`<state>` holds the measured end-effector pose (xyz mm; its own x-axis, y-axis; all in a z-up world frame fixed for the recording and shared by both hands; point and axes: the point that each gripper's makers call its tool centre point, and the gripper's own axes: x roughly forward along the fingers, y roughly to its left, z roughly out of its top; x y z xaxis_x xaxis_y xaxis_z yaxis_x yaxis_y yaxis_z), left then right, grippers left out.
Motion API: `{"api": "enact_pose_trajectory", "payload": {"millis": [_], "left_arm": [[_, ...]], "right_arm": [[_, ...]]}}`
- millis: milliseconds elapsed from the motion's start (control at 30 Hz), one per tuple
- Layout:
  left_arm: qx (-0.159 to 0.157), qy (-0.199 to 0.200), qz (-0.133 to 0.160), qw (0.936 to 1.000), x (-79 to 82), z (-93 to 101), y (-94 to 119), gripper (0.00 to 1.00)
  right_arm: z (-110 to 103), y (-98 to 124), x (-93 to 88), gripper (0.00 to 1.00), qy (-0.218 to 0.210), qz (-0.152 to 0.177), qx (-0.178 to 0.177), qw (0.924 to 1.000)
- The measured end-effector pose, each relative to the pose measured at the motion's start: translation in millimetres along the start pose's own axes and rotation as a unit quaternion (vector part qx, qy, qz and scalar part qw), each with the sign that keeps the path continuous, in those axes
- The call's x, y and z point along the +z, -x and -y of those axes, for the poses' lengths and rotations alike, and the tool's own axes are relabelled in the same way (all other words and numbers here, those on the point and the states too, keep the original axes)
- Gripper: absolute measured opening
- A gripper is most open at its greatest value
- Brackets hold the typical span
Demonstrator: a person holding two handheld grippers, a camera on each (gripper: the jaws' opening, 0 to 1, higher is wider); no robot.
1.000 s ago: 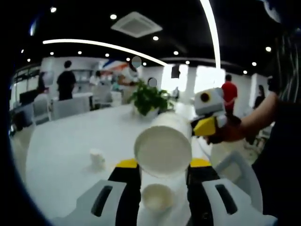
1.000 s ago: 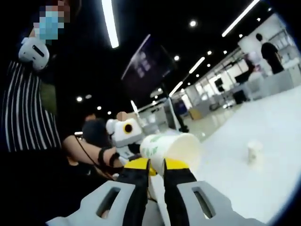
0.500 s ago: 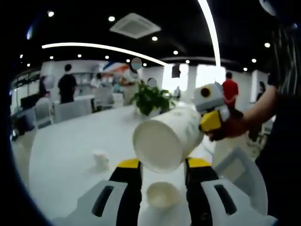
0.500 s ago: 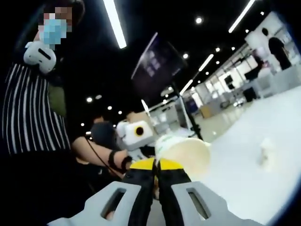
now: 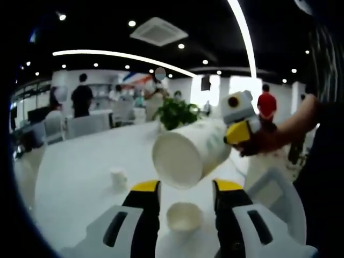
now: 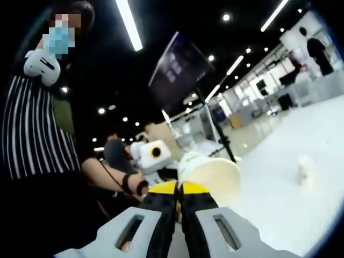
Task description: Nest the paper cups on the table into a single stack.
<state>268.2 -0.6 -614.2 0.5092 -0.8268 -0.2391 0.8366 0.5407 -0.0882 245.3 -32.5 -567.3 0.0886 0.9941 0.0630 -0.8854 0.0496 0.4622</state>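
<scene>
White paper cup (image 5: 185, 154) sideways above the white table (image 5: 75, 177); we see right gripper (image 6: 180, 189) clamped on its rim, left gripper (image 5: 180, 188) wide open, empty, above a second upright cup (image 5: 183, 216).

Both views are strongly barrel-distorted, so straight lines bow toward the edges. Illumination comes from overhead: long ceiling light strips (image 5: 244, 37) and small recessed spotlights (image 5: 131, 23) against a dark ceiling. The white table (image 5: 80, 172) reflects this light brightly and shows little shadow; a window (image 5: 239, 86) at the far wall is overexposed. In the right gripper view, another light strip (image 6: 128, 24) glares, the table (image 6: 301, 204) washes out, and the person's striped garment (image 6: 32, 129) stays dim. Overall focus is soft, with distant figures blurred.
</scene>
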Motion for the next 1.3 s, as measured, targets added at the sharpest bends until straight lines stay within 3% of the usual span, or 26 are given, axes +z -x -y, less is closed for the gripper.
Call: {"api": "enact_pose_trajectory", "payload": {"millis": [567, 933, 1300], "left_arm": [[0.024, 0.003, -0.009, 0.9997, -9.6, -15.0, 9.6, 0.56], [0.041, 0.029, -0.024, 0.9985, -24.8, -26.8, 11.6, 0.77], [0.059, 0.023, -0.018, 0.9978, -27.1, -40.5, 17.7, 0.93]], "right_arm": [[3.8, 2.6, 3.4, 0.00, -0.005, 0.005, -0.012, 0.9999], [15.3, 10.2, 8.4, 0.00, -0.006, -0.003, -0.031, 0.9995], [26.3, 13.2, 22.3, 0.00, 0.005, -0.008, -0.040, 0.9991]]}}
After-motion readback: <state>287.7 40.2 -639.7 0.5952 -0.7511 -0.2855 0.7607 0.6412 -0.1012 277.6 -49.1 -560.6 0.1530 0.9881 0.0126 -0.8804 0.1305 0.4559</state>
